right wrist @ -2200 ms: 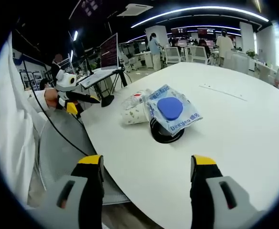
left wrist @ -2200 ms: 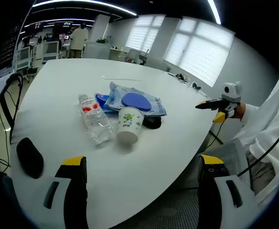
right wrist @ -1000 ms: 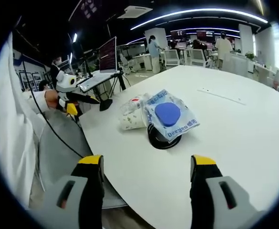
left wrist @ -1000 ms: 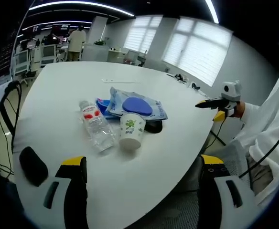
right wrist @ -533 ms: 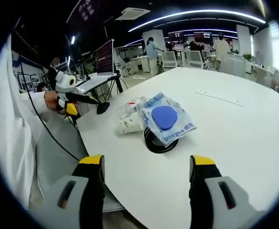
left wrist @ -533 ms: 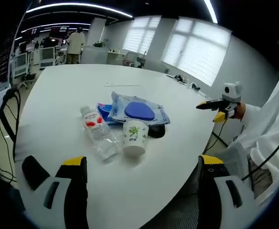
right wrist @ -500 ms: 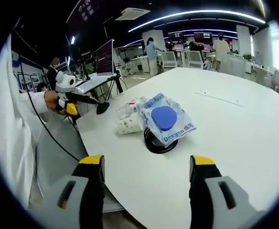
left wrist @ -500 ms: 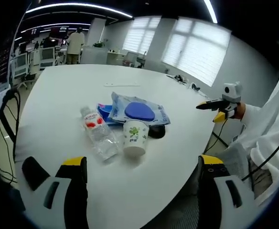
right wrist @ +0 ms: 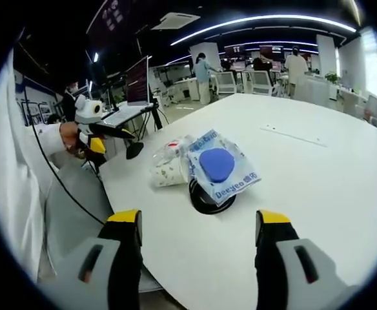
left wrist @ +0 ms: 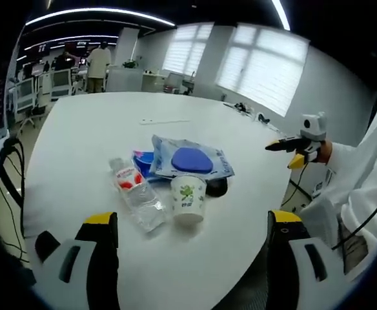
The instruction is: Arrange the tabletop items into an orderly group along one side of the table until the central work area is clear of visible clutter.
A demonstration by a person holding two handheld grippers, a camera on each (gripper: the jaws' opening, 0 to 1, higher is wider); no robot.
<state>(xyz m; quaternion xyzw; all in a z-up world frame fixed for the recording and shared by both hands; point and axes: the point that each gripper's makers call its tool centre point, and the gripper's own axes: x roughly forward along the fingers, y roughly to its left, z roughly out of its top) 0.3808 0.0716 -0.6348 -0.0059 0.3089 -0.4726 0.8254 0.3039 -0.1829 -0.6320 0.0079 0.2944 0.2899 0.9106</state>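
At frame centre lie bottle [left wrist: 137,197], paper cup [left wrist: 188,198] and blue packet [left wrist: 190,159]; both grippers [left wrist: 192,223] [right wrist: 198,219] gape, holding nothing.

Bottle [left wrist: 137,197] beside cup [left wrist: 188,197]; pouch [left wrist: 190,158] behind, on table [left wrist: 79,129].

Left gripper [left wrist: 188,258] and right gripper [right wrist: 198,255]: black jaws tipped yellow, with grey-white housings below. The person wears a white sleeve [left wrist: 363,187]; a thin black cable [right wrist: 50,168] runs across it.
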